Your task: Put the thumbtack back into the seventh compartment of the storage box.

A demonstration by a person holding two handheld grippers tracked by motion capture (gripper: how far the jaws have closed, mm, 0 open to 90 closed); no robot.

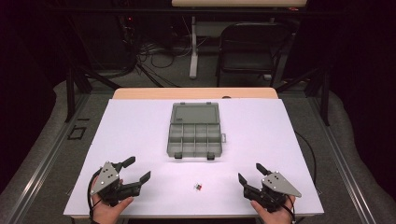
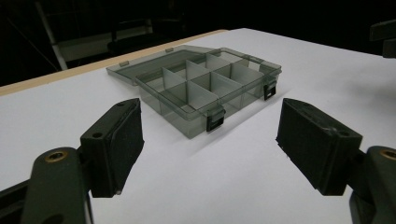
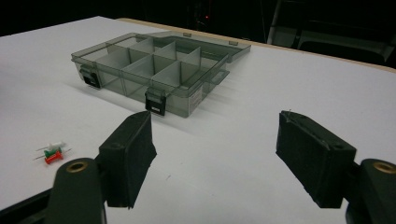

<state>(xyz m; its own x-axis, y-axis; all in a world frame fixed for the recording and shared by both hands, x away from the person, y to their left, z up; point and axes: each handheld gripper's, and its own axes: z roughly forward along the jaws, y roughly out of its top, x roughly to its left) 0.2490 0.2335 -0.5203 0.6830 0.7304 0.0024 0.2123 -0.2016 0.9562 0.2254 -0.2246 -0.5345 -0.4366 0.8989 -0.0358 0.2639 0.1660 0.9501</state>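
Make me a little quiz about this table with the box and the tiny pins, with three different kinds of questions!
1. True or false: the lid of the grey compartment box lies open behind it.
2. Which gripper do the push pins lie nearer to? A) left gripper B) right gripper
3. Fill in: the pins lie on the white ____, between the box and the person's edge.

Key
1. True: the lid lies flat on the far side, and the compartments look empty.
2. B, though only by a little; both grippers have their jaws apart with nothing between them.
3. Table top (outside the box).
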